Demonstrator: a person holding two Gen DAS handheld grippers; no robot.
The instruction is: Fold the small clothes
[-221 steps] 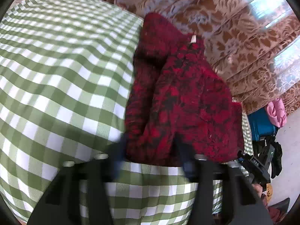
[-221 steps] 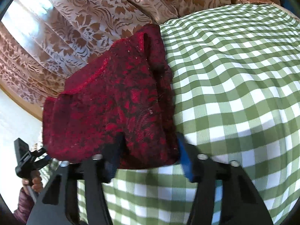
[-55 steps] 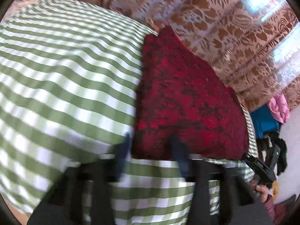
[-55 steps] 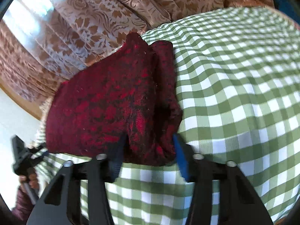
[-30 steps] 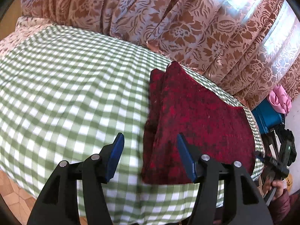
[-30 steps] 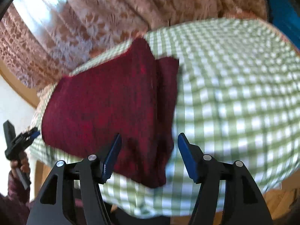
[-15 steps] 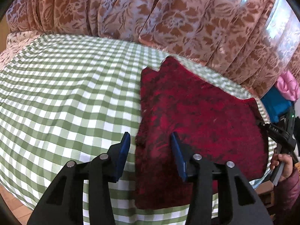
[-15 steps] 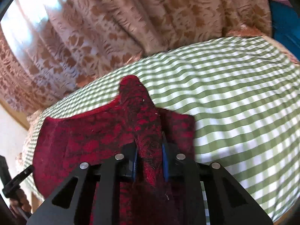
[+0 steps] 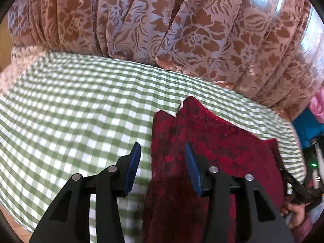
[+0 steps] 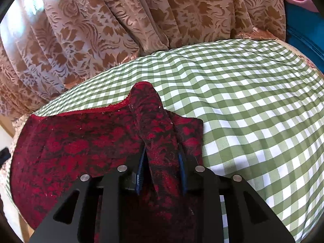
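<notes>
Mid-fold: my right gripper (image 10: 161, 169) clenched on red garment (image 10: 85, 147) ridge; left gripper (image 9: 163, 167) released, straddling edge. Next: left must pinch edge.

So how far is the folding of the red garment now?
Partly done: the red garment lies doubled on the checked cloth. In hand: the right tool pinches a raised ridge of it; the left tool is open. Left: the last fold and flattening.
</notes>
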